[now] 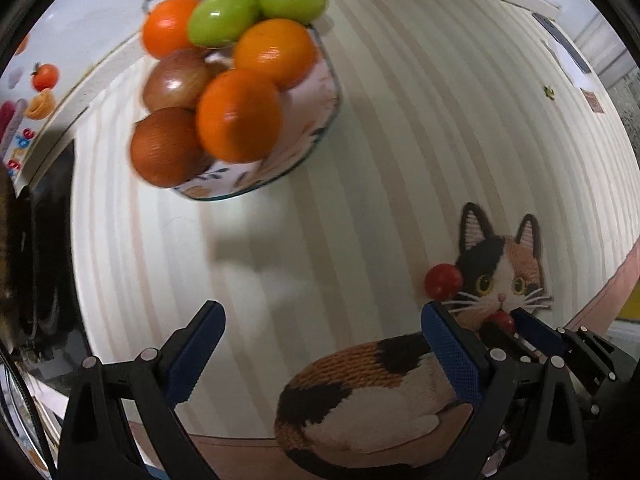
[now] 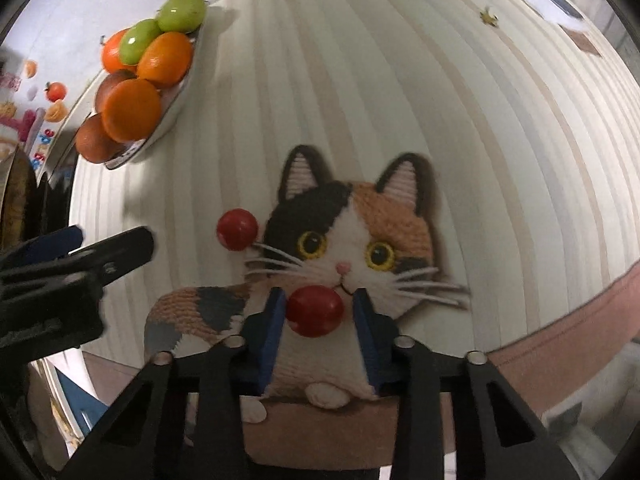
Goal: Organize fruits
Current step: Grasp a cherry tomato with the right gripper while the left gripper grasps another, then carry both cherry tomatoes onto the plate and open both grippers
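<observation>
A glass bowl [image 1: 320, 136] holds several oranges, green fruits and brown fruits; it also shows in the right wrist view [image 2: 168, 124] at the far left. A small red fruit [image 1: 443, 281] lies loose on the striped cloth; it also shows in the right wrist view [image 2: 237, 229]. My right gripper [image 2: 318, 312] has its jaws around a second red fruit [image 2: 315, 310], the left pad touching it, a small gap on the right. It shows in the left wrist view [image 1: 505, 322] too. My left gripper [image 1: 320, 344] is open and empty above the cloth.
A striped cloth [image 1: 380, 140] with a stitched calico cat [image 2: 352, 248] covers the table. Its pink border [image 2: 580, 320] marks the near edge. Fruit magnets [image 1: 45, 76] hang on the white surface at the far left. A small yellow speck [image 2: 489, 16] lies far right.
</observation>
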Demonstrator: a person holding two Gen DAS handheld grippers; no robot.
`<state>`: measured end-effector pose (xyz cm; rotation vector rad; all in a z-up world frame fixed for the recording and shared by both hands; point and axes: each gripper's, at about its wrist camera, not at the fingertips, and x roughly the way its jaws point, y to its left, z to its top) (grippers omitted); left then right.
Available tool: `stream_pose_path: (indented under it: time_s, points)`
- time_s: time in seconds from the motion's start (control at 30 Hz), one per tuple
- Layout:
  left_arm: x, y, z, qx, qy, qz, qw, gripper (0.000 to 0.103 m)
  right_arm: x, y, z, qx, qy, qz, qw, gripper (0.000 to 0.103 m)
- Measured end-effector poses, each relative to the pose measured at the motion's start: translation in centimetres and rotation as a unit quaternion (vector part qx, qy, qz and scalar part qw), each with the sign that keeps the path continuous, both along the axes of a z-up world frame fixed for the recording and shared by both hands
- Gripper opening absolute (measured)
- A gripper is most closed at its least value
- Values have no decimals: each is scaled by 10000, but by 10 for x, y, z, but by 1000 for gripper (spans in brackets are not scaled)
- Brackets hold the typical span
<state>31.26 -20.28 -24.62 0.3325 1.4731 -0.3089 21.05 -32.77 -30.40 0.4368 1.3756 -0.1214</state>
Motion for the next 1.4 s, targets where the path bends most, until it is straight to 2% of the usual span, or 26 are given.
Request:
stream_pose_path:
  time_s: [0.2, 0.3, 0.47, 0.6, 0.67, 0.83, 1.03, 1.2, 1.3, 1.4]
  points:
    - [-7, -34, -12, -286, 245, -417, 9984, 100, -5, -21, 2, -48, 72, -267, 9996, 32]
    - [-10, -53, -20, -334, 285, -631, 9970, 93, -11, -34, 4, -100, 92, -406, 9991, 32]
    - [-17, -76, -34, -287, 411, -879, 9949, 59, -17, -55, 3, -128, 141, -570, 9982, 32]
    - [-25, -87, -34, -242, 232, -1029, 9941, 46, -16, -56, 2, -113, 148, -595, 9981, 32]
    - [-28, -90, -33, -263, 164, -1076, 9937, 37, -15, -56, 1, -125, 141, -595, 9981, 32]
    - [-23, -91, -29, -307, 103, -1112, 9933, 25, -16, -60, 2, -151, 131, -552, 9983, 32]
    - [-17, -92, -27, -345, 78, -1088, 9934, 22, -12, -60, 0, -123, 113, -531, 9984, 32]
    - [-12, -72, -21, -445, 53, -974, 9942, 22, -14, -67, 0, 55, 51, -655, 9978, 32]
    - [-7, -60, -6, -579, -25, -867, 9945, 22, -12, -73, 4, 374, -72, -815, 9959, 32]
    - [1, -41, 22, -752, -326, -711, 9941, 22, -3, -77, 18, 800, -318, -925, 9920, 31]
